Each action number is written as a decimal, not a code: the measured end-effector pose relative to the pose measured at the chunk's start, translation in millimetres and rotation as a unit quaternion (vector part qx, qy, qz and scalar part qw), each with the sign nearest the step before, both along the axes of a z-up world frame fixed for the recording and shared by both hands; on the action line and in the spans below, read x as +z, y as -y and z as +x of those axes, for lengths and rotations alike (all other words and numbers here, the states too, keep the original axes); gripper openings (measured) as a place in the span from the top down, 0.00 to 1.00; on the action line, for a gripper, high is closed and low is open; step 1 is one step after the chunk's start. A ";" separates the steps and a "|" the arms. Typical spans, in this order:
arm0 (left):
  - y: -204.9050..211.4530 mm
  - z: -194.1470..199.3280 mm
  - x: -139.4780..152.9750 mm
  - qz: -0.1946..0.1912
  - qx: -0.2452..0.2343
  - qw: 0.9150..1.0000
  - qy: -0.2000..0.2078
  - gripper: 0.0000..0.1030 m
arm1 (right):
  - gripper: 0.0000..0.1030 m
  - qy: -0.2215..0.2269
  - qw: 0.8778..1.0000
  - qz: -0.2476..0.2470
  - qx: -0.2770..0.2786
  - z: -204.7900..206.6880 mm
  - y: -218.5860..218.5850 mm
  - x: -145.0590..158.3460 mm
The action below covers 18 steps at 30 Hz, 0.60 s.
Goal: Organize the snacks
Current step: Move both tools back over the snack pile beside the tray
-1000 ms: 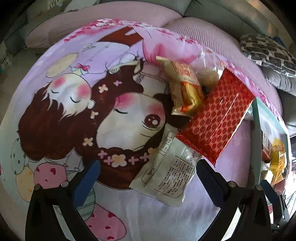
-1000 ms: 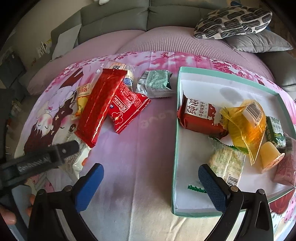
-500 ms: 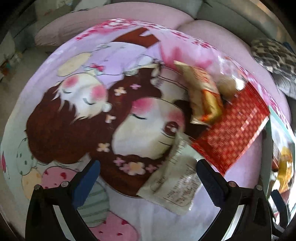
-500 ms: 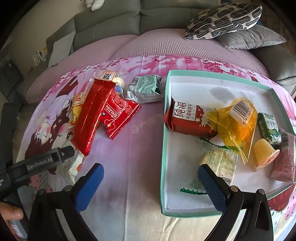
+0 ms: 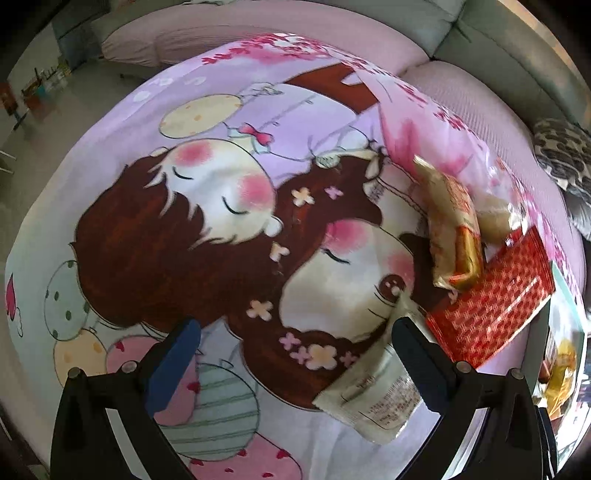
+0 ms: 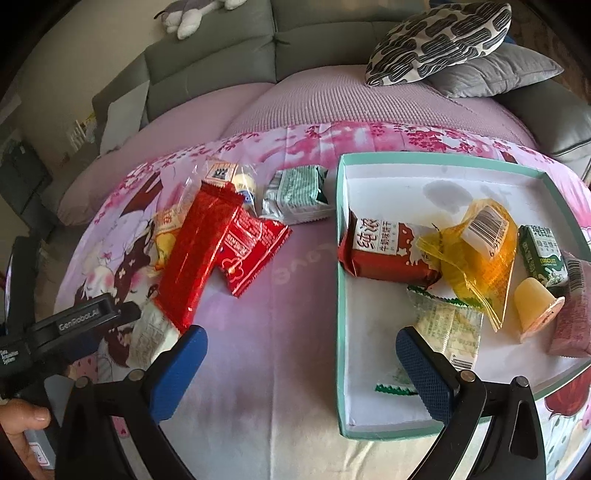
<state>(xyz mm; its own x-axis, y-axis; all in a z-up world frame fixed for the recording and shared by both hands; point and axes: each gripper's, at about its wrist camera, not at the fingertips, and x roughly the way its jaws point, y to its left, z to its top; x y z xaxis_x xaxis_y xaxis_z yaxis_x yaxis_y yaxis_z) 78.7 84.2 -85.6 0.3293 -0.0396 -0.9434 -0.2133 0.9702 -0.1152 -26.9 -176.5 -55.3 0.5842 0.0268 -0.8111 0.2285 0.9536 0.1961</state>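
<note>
Snacks (image 6: 207,254) beside teal tray (image 6: 341,295)

Work surface: a cartoon-print sheet (image 5: 207,206) in pink and lilac, two drawn faces and balloons, spread over a ribbed pink cover (image 6: 332,99) that shows bare beyond its far edge. Behind: a grey sofa (image 6: 221,51) with a grey-and-white plush toy (image 6: 188,16) on top of its back. At right, a black-and-white patterned cushion (image 6: 439,37) rests on a plain grey cushion (image 6: 498,74), touching it.
</note>
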 end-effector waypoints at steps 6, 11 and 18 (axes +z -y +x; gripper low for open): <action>-33.0 9.5 3.9 -0.018 0.032 0.999 0.005 0.00 | 0.00 -0.006 1.000 -0.002 -0.015 20.0 -18.9 4.2; -58.4 8.8 -0.1 -0.043 0.060 0.997 0.003 0.00 | 0.00 -0.022 0.999 0.001 -0.030 55.5 -42.8 5.2; -78.5 9.8 0.9 -0.058 0.076 0.995 0.004 0.00 | 0.00 -0.038 0.998 -0.026 -0.030 96.3 -68.9 -2.3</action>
<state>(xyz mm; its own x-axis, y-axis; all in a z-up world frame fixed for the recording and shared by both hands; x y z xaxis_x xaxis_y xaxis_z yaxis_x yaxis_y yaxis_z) 88.6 162.7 -84.7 0.3480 -0.0981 -0.9324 -0.3551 0.9066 -0.2279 69.5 -107.6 -57.6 0.5204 -0.0500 -0.8524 0.2983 0.9460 0.1266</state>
